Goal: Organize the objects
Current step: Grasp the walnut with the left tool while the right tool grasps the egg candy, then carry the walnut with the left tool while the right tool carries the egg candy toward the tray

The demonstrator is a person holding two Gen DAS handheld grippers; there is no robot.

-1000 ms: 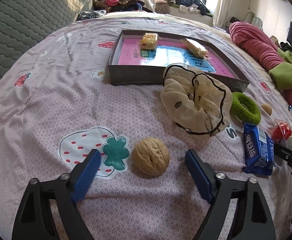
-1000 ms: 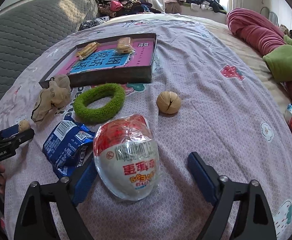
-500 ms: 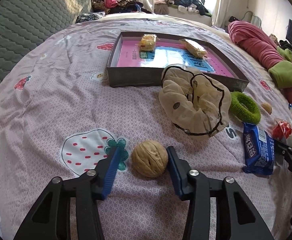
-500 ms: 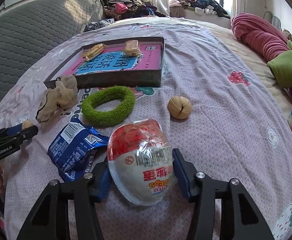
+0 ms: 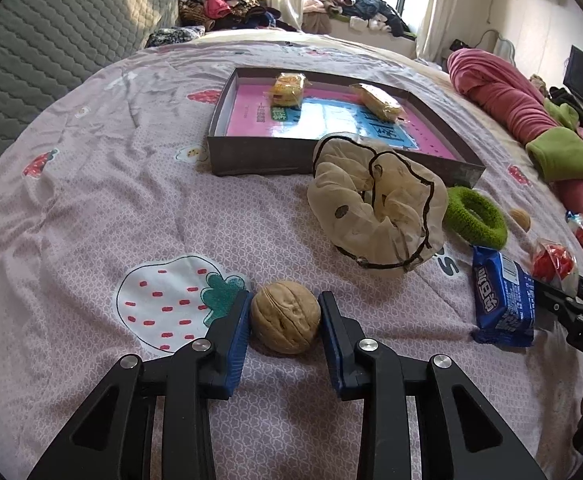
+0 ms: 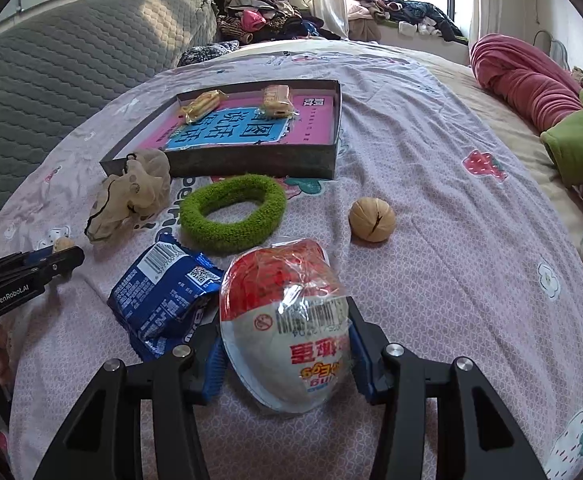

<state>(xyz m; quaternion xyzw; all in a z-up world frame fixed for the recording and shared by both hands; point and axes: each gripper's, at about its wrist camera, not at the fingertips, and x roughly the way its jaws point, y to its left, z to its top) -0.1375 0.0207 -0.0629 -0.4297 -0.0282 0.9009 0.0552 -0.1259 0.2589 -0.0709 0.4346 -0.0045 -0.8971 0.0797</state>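
The left gripper (image 5: 285, 322) is clamped on a tan wrinkled walnut (image 5: 285, 317); the right gripper (image 6: 285, 354) is clamped on a red-and-white plastic-wrapped egg-shaped pack (image 6: 287, 328). Both are rested on a lilac strawberry-print bedsheet (image 5: 111, 184). Ahead, a grey shallow cardboard tray (image 5: 259, 156) is seen. A second walnut (image 6: 372, 219) is shown clearly only by the right view.

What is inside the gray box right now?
The gray box holds two wrapped yellow snacks lying on a pink and blue printed sheet. Whatever lies beneath that sheet is covered.
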